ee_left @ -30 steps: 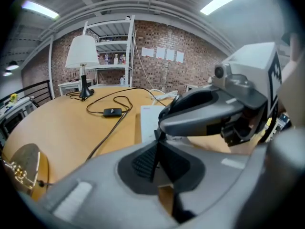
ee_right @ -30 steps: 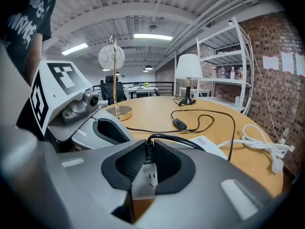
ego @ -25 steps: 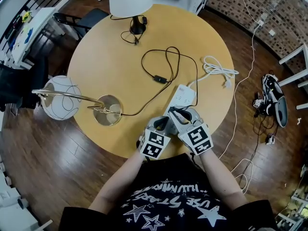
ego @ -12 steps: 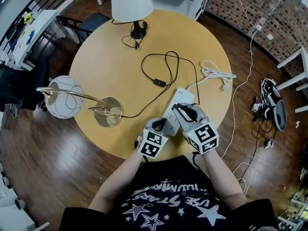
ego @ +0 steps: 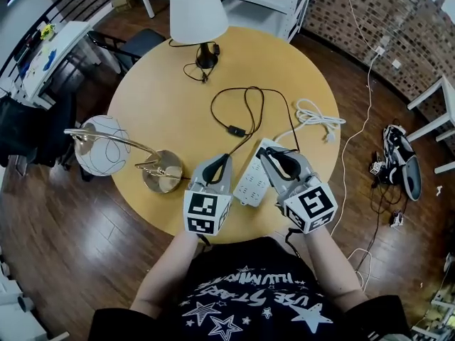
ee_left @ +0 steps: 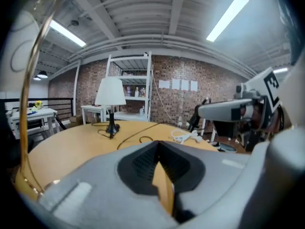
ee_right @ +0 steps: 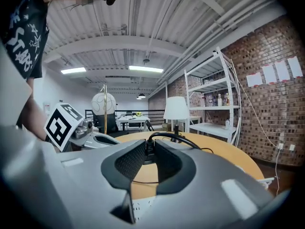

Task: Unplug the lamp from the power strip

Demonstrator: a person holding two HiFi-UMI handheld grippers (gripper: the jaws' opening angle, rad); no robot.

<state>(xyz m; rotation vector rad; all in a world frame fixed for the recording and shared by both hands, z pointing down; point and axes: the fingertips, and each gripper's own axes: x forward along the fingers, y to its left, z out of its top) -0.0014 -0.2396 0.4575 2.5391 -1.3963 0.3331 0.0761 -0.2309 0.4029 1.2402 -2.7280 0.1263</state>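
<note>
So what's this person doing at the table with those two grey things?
A person is unplugging a lamp. The right gripper is clamped on the lamp's black plug at the far end of the white power strip; whether it is fully out is hard to tell. The left gripper is shut and empty beside the strip.

White power strip [ego: 254, 178], black plug [ee_right: 149, 151] and cord [ego: 245, 98], tan desk [ego: 163, 84], white-shade lamp [ego: 198, 13], gold lamp [ego: 121, 144]; my grey left gripper [ego: 222, 160] and right gripper [ego: 270, 153] wear black-white square markers.
</note>
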